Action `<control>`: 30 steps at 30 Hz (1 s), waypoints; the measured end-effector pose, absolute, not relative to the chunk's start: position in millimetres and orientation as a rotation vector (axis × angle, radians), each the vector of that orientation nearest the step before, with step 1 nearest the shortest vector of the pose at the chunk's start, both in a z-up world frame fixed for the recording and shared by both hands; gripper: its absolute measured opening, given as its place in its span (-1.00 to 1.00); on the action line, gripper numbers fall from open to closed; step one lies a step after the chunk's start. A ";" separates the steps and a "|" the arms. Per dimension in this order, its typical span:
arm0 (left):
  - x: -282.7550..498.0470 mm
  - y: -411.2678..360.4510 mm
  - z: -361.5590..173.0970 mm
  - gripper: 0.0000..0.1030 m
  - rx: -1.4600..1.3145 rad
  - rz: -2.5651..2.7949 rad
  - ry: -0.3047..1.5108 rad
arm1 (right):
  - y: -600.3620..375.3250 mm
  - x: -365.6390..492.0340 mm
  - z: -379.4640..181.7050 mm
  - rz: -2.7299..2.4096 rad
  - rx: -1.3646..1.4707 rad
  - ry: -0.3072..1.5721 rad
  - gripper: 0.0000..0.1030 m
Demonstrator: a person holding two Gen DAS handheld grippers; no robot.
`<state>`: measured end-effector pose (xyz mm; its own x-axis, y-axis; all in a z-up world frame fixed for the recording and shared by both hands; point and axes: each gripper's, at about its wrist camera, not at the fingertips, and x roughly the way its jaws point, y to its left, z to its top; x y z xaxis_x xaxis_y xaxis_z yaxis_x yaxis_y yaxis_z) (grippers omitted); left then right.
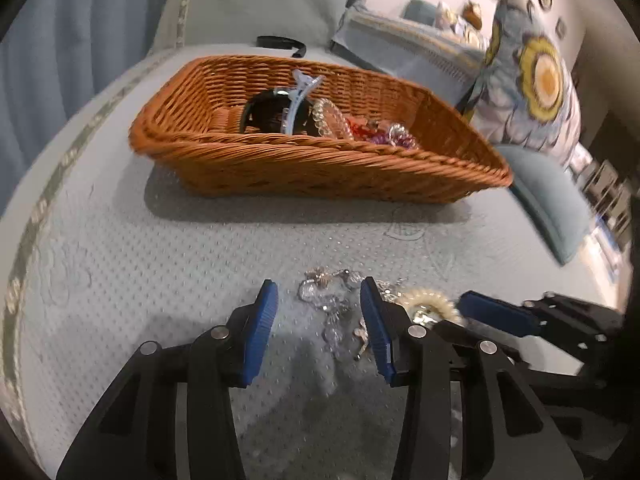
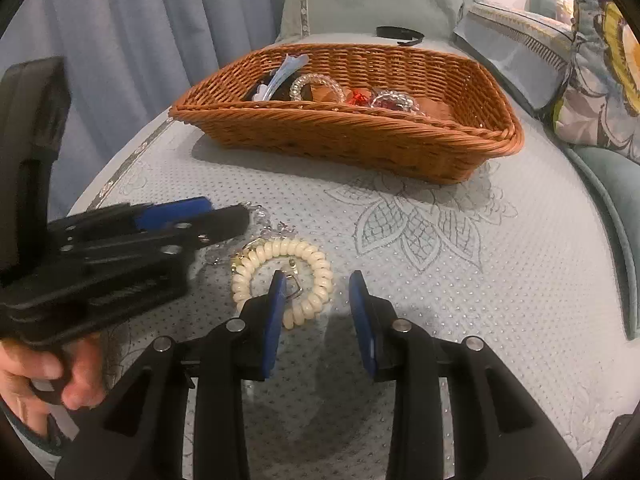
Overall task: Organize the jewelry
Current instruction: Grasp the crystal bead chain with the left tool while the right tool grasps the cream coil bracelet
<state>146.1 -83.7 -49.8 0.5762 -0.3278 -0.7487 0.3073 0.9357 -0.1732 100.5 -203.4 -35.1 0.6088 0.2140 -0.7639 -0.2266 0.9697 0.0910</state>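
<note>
- Now my left claw (image 1: 318, 320) hangs open over a clear, silvery heap of jewelry (image 1: 326, 300) on the bed (image 1: 160, 260), pads not touching it.
- My right claw (image 2: 318, 308) is open too, its left pad inside the cream coil bracelet (image 2: 316, 276), gripping nothing.
- Beyond both, the wicker basket (image 1: 304, 168) holds a blue hair clip (image 1: 298, 98) and more bracelets.

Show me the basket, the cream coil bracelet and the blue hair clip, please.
basket (image 2: 360, 136), right wrist view, on its front wall.
cream coil bracelet (image 2: 320, 264), right wrist view, on its right coils.
blue hair clip (image 1: 298, 96), left wrist view, on its body.
</note>
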 end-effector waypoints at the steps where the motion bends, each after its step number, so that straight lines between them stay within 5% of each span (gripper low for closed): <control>1: 147.3 -85.5 -50.3 -0.19 -0.009 -0.368 0.883 | -203.6 100.6 -35.2 0.255 -0.017 0.881 -0.43; 7: 139.9 -81.8 -49.6 -0.85 0.106 -0.318 0.897 | -203.2 97.8 -35.3 0.258 -0.057 0.890 -0.43; 20: 81.8 -34.0 -45.7 -0.82 0.051 -0.327 0.873 | -198.6 94.4 -36.8 0.223 -0.122 0.884 -0.43; 25: 88.3 -40.7 -49.8 -0.57 0.047 -0.326 0.848 | -180.3 89.0 -38.0 0.175 -0.259 0.845 -0.44; 30: 91.9 -56.4 -51.4 -0.46 0.120 -0.308 0.837 | -173.4 85.1 -38.9 0.175 -0.283 0.841 -0.83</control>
<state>91.9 -56.4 -51.4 0.6284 -0.2214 -0.7457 0.3150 0.9489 -0.0163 85.1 -173.4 -38.9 0.6552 0.0407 -0.7543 -0.2632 0.9483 -0.1774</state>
